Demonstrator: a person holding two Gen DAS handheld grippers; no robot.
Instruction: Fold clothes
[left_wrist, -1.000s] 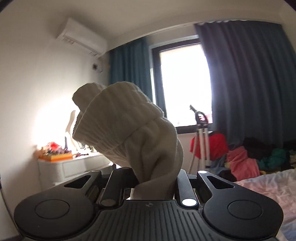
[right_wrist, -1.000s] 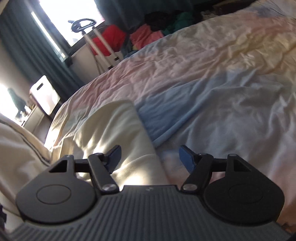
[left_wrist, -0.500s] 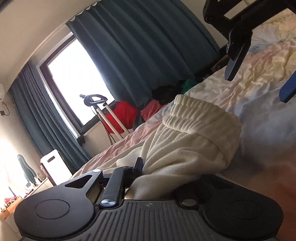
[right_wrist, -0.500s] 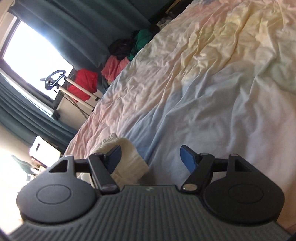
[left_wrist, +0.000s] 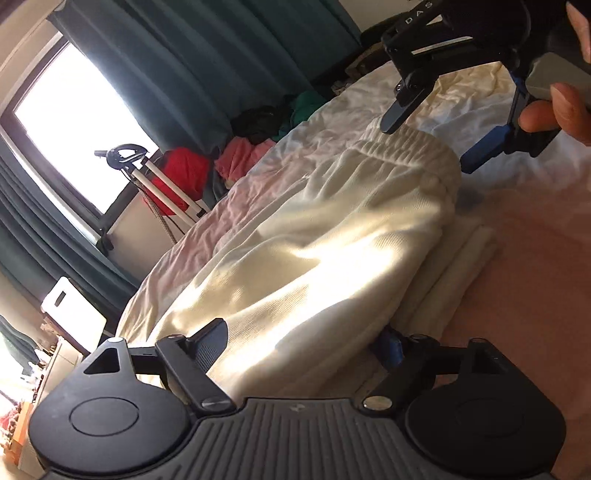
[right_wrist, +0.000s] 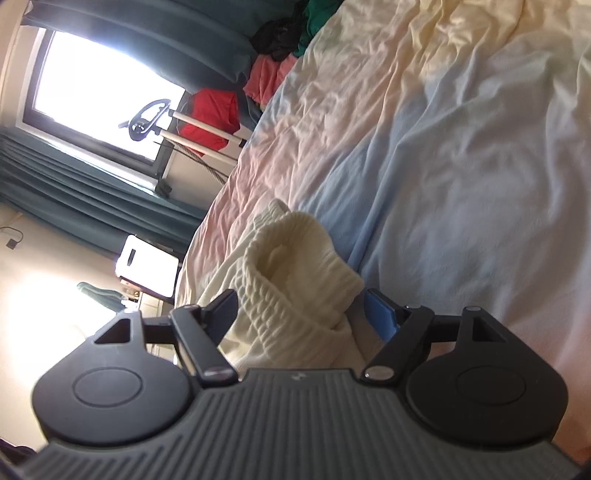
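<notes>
A cream knitted garment (left_wrist: 332, 240) lies folded over on the pastel bed sheet (left_wrist: 535, 240), its ribbed waistband at the far end. My left gripper (left_wrist: 301, 338) sits low at the near end. Its jaws are opening, and the cloth lies loose between the fingers without being pinched. My right gripper (left_wrist: 434, 142), held by a hand (left_wrist: 554, 114), hovers over the waistband. In the right wrist view the waistband (right_wrist: 295, 266) bunches between the right gripper's (right_wrist: 301, 308) fingers. Those jaws are opening too and stand off the cloth.
Rumpled sheet (right_wrist: 461, 166) spreads to the right of the garment. A heap of red, pink, green and black clothes (left_wrist: 243, 155) lies at the bed's far edge beside a garment steamer stand (left_wrist: 159, 181). Dark curtains (left_wrist: 221, 55) and a white box (left_wrist: 74, 310) stand beyond.
The left gripper came down from holding the garment up in the air, laid it on the bed and spread its jaws. The right gripper moved in over the waistband.
</notes>
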